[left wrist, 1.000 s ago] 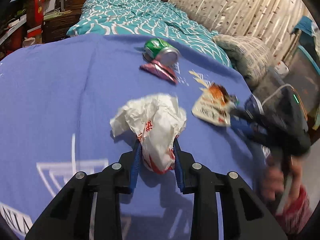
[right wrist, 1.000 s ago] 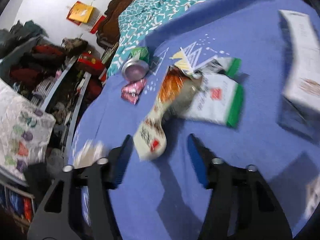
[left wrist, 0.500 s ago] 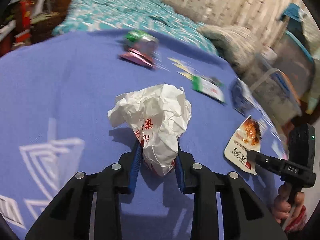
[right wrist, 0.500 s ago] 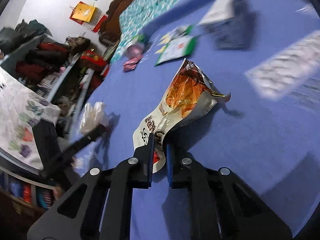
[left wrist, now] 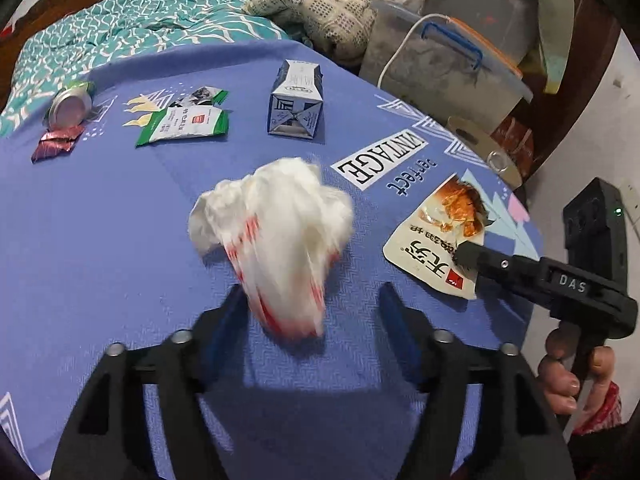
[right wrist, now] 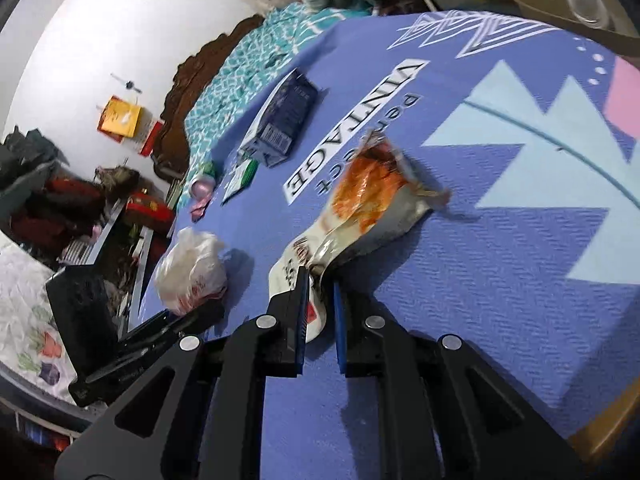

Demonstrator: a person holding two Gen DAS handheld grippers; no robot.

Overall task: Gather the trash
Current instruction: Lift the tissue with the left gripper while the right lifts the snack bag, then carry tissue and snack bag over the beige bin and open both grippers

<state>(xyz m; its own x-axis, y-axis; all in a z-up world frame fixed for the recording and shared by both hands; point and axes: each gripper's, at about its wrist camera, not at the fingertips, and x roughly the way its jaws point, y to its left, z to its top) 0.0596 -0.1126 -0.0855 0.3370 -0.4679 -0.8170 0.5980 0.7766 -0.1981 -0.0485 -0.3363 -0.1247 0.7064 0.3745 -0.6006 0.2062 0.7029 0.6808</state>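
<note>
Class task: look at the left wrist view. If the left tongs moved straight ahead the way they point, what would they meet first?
The crumpled white plastic bag, lying blurred between the open left tongs. Beyond it the blue milk carton stands roughly in line, though depth is hard to judge in the fisheye view.

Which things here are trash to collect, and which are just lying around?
Trash: crumpled plastic bag, snack wrapper, green sachet, carton, can, pink wrapper.
Lying about: teal bedspread, storage bin, pillow.
</note>
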